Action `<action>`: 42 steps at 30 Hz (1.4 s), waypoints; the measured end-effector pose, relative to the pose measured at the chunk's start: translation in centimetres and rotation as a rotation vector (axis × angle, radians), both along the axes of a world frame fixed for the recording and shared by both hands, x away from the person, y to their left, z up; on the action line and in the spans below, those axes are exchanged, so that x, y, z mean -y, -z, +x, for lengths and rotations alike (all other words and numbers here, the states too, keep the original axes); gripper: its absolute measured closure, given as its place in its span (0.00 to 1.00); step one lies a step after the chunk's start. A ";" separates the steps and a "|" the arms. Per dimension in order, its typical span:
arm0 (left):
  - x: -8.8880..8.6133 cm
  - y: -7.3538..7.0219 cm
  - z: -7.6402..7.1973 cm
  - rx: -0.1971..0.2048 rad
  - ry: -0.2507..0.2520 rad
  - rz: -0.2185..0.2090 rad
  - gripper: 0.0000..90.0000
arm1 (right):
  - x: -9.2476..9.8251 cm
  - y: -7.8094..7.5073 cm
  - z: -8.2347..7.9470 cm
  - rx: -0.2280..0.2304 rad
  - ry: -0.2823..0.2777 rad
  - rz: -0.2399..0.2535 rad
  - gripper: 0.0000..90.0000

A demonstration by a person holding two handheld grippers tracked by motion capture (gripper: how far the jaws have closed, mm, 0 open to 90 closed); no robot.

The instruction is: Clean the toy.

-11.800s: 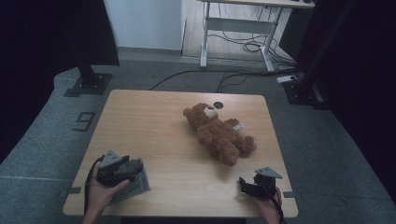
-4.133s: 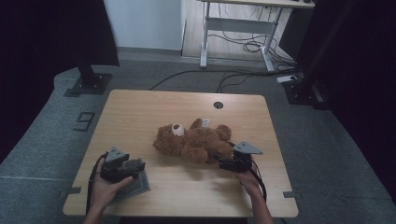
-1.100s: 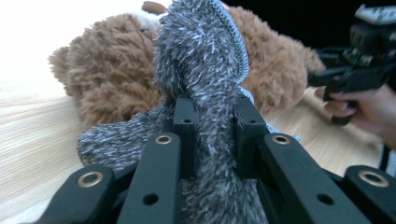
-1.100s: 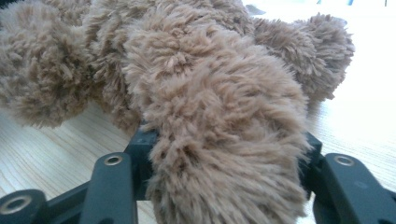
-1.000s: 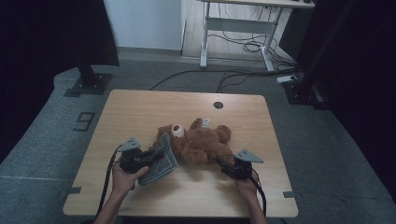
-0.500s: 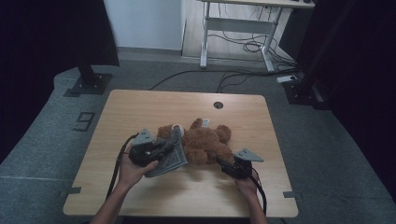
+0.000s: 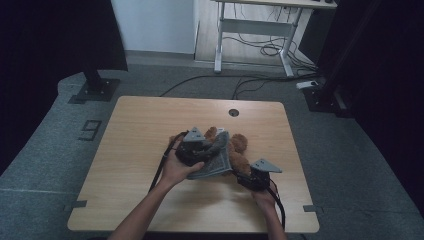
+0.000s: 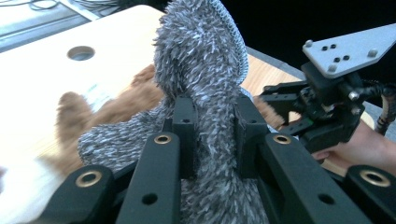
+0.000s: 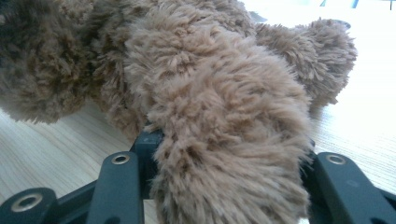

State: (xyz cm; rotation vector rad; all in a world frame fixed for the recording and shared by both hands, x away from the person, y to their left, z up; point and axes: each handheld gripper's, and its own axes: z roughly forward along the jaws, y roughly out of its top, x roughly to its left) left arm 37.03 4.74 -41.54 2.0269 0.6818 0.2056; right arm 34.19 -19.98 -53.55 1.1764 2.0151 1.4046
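Note:
A brown teddy bear [image 7: 241, 145] lies in the middle of the wooden table [image 7: 145, 130]. My left gripper [image 7: 200, 149] is shut on a grey fluffy cloth [image 7: 214, 161] and holds it over the bear's left part, covering it. In the left gripper view the cloth [image 8: 205, 70] stands up between the jaws, with the bear [image 8: 121, 105] behind it and the right gripper [image 8: 280, 105] at the right. My right gripper [image 7: 242, 171] is shut on a limb of the bear [image 9: 224, 130]; its jaws have just closed a little further on the fur.
A round cable hole [image 7: 233, 112] sits near the table's far edge. Behind the table stand a white desk frame [image 7: 250, 30] and loose cables [image 7: 260, 50] on the floor. Black stand bases [image 7: 95, 90] flank the table.
My left hand has carried the grey cloth right and up, from beside the bear to over it. The right gripper has stayed on the bear's limb.

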 end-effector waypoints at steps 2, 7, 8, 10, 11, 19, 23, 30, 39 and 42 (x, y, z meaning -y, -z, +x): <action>1.7 0.8 0.2 -0.014 0.009 0.026 0.83 | 0.0 0.0 0.0 0.000 0.001 0.000 0.53; 3.4 2.5 0.4 -0.028 0.024 0.078 0.82 | 0.0 0.0 0.0 0.001 -0.001 -0.006 0.54; 3.6 3.5 0.6 -0.048 0.029 0.102 0.82 | 0.1 0.0 0.0 -0.001 0.006 -0.014 0.55; 3.3 4.0 0.8 -0.063 0.025 0.096 0.82 | 0.2 0.0 0.1 -0.003 0.002 -0.018 0.58; 3.1 4.3 0.9 -0.071 0.022 0.082 0.82 | 0.2 0.0 0.1 -0.003 0.002 -0.018 0.58; -2.4 4.6 0.6 -0.049 -0.066 0.038 0.83 | 0.6 0.1 0.1 0.000 -0.026 -0.022 0.62; -4.8 4.5 0.6 -0.045 -0.109 0.024 0.83 | 0.7 0.2 0.2 -0.002 -0.036 -0.016 0.62; -9.9 4.0 -0.2 -0.021 -0.180 -0.030 0.83 | 0.8 0.2 0.1 0.000 -0.041 -0.017 0.62; -13.8 4.7 0.1 -0.027 -0.289 -0.012 0.83 | 0.9 0.3 0.1 -0.003 -0.046 -0.016 0.62; -14.1 4.7 0.1 -0.038 -0.299 -0.026 0.83 | 0.9 0.3 0.1 -0.002 -0.047 -0.016 0.62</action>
